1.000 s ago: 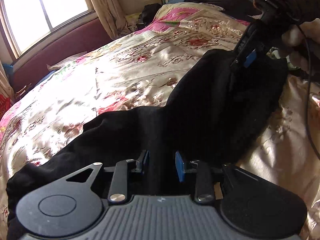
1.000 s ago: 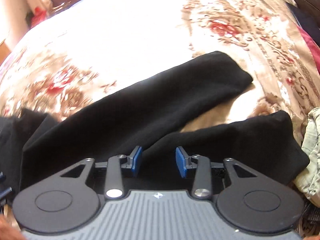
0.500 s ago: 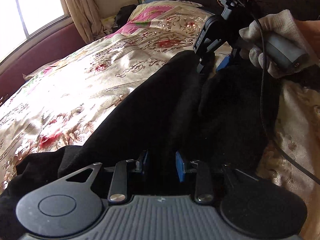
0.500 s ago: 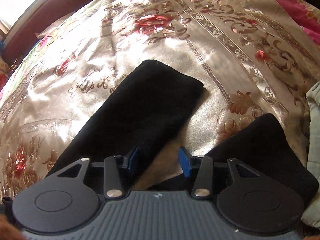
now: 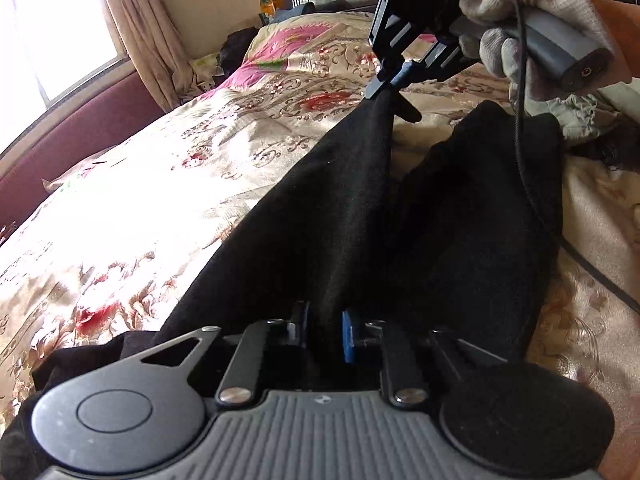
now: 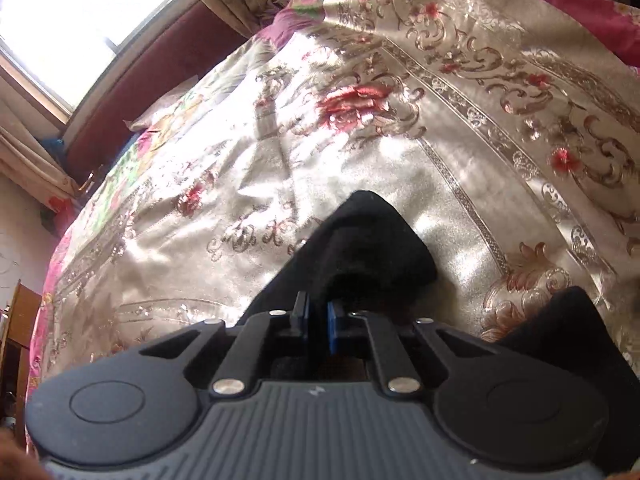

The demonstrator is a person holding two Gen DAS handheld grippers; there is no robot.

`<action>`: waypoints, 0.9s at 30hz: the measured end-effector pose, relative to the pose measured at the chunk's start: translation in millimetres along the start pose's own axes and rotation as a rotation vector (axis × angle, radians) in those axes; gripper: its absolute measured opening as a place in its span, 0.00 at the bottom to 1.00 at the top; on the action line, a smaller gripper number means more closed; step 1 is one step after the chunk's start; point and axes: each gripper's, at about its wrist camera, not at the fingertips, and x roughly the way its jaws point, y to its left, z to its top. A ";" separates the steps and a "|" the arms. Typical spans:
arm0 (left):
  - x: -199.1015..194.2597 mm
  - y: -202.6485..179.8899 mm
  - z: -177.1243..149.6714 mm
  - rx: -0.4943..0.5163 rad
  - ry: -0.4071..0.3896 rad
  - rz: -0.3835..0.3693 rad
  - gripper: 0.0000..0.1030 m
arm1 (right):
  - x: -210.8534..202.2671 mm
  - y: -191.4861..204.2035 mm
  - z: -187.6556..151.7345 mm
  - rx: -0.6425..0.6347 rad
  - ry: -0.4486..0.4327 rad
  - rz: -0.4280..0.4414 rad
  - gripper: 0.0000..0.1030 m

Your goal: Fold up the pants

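Black pants (image 5: 320,216) lie on a floral satin bedspread (image 5: 168,168). My left gripper (image 5: 326,330) is shut on the pants fabric near the waist end. My right gripper (image 6: 317,322) is shut on the cuff of one leg (image 6: 360,240) and holds it lifted off the bed. In the left wrist view the right gripper (image 5: 384,84) shows at the top, pinching the far end of that leg, which runs taut between the two grippers. The other leg (image 5: 492,184) lies on the bed to the right; its end also shows in the right wrist view (image 6: 560,328).
A window with curtains (image 5: 132,32) and a dark red headboard panel (image 5: 80,128) are on the left. Clutter (image 5: 240,44) lies at the far end of the bed. A pale garment (image 5: 580,116) sits at the right edge. A black cable (image 5: 536,184) hangs over the pants.
My right gripper has closed on the leg cuff and lifted it. The leg now stretches taut between the grippers. My left gripper has stayed shut on the fabric.
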 end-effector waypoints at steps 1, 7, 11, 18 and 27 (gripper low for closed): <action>-6.0 2.4 3.1 -0.001 -0.022 0.006 0.29 | -15.2 5.6 1.9 -0.014 -0.026 0.026 0.08; -54.0 5.5 10.7 -0.018 -0.136 -0.011 0.28 | -111.0 15.1 -14.0 -0.086 -0.151 0.087 0.08; -62.3 -18.2 -1.9 0.056 -0.118 -0.044 0.28 | -125.0 -25.1 -47.0 -0.073 -0.153 -0.010 0.14; -49.4 -67.3 -29.9 0.199 -0.011 -0.064 0.28 | -94.0 -97.8 -89.6 0.125 -0.005 -0.112 0.15; -46.7 -67.8 -23.6 0.173 -0.035 -0.038 0.36 | -103.6 -106.5 -96.6 0.186 -0.040 -0.047 0.48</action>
